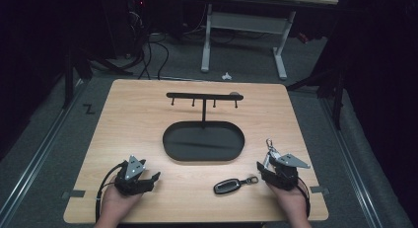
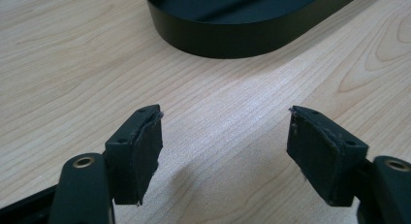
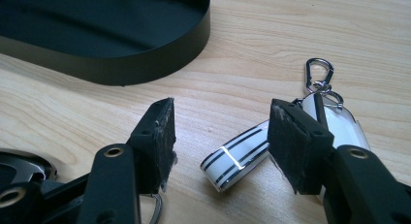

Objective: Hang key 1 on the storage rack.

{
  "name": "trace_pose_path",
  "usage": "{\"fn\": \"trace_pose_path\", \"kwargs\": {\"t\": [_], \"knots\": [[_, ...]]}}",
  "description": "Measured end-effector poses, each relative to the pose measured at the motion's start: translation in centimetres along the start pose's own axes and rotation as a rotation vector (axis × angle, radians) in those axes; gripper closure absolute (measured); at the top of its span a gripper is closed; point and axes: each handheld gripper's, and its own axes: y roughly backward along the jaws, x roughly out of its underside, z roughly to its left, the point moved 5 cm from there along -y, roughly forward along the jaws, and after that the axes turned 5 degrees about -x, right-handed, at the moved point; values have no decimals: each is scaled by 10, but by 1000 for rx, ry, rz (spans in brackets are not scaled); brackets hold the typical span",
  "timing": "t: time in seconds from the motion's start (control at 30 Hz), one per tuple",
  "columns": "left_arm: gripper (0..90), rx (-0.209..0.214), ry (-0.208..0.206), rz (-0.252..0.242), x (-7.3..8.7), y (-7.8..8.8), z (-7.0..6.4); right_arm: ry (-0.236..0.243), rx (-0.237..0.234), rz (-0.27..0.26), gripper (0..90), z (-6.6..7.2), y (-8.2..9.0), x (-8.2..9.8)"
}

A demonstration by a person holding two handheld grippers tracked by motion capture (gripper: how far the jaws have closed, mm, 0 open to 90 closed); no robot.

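- Right now the right tongs (image 3: pixel 220 136) are standing open just above the tabletop (image 1: pixel 148 119), pads parted with nothing pressed between them.
- A white key fob (image 3: pixel 242 156) with dark stripes and a chrome edge is lying flat between and just beyond those pads, its near end poking into the gap and its far end running behind the right-hand pad.
- A silver snap clip (image 3: pixel 320 71) is trailing from the fob's far end, beyond the tongs; in the high view the same fob (image 1: pixel 268 156) is sitting just ahead of the right tongs (image 1: pixel 271 170).
- A second, dark key fob (image 1: pixel 227 186) with its own ring is resting just beside the right tongs, toward the left tongs (image 1: pixel 140 181).
- Those left tongs are hovering open over bare wood, gripping nothing, as the left gripper view (image 2: pixel 223 136) is showing plainly.
- Ahead of both tongs, the black oval tray (image 1: pixel 170 139) of a key stand is waiting, its hook bar (image 1: pixel 197 95) rising farther off.
- Judging by looks, the white fob is seeming light, rigid and glossy, so probably slippery on its faces.
- Closing across the narrow sides near mid-body is looking the safest hold; pinching the rounded end is likely squirting it out.
- The clip and ring are hanging loose, so they would be swinging once lifted, which matters if the ring is going onto a hook.
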Motion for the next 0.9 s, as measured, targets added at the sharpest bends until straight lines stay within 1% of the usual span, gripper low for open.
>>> {"fn": "trace_pose_path", "kwargs": {"t": [0.03, 0.13, 0.23, 0.33, 0.4, 0.47, 0.6, 0.67, 0.8, 0.9], "knots": [[291, -1, 6, 0, 0, 0, 0, -12, 0, 1, 436, 0, 0, 0], [291, -3, 21, -7, 0, 2, 1, -27, -4, -9, 434, -2, -2, -1], [293, -5, 27, -13, -1, 2, 1, -31, -11, 0, 429, -3, -3, 0], [293, -5, 21, -13, -1, 1, -1, -9, -19, 2, 436, -2, 2, 0], [293, -2, 8, -11, -1, 2, -2, 27, -12, -13, 435, 1, 8, -3], [293, 2, 0, -13, -1, 3, -3, 40, -10, -21, 432, 5, 13, -3], [292, 6, 2, -18, 1, 6, -2, 42, -52, 9, 436, 18, 16, 6], [292, 6, 8, -24, 1, 7, -1, 52, -57, 31, 450, 22, 16, 10], [292, 5, 1, -23, 2, 9, 1, 42, -80, 65, 478, 28, 19, 18], [292, 6, 2, -26, 1, 9, 1, 66, -88, 95, 513, 31, 19, 24]]}}
